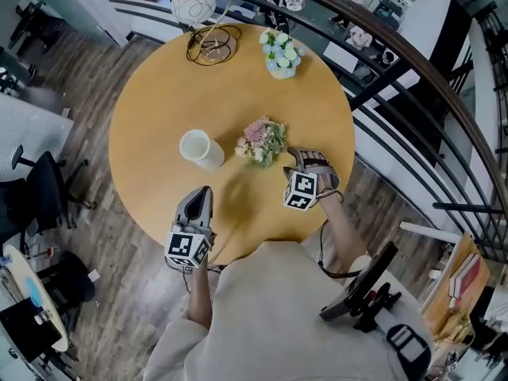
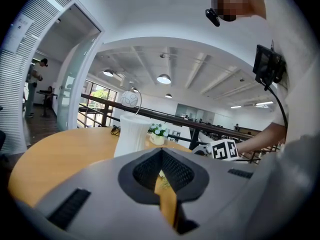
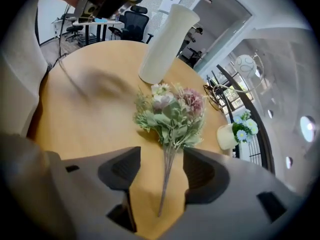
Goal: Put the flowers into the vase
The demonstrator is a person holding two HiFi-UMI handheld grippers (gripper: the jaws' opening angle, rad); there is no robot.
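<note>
The right gripper view alone shows the stems of the flowers (image 3: 172, 111) between the open fingers of the right gripper (image 3: 161, 169), hidden from the head view, while the closed fingers of the left gripper (image 2: 161, 154) cover the base of the vase (image 2: 132, 134).

In the left gripper view, the left gripper (image 2: 161, 152) hides the base of the vase (image 2: 131, 135) and all but a sliver of the flowers (image 2: 163, 177). In the head view, the right gripper (image 1: 293, 159) covers the stems' near ends.

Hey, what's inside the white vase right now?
Nothing shows at the mouth of the vase; the flowers lie on the table beside it. Its bottom is hidden by its wall.
</note>
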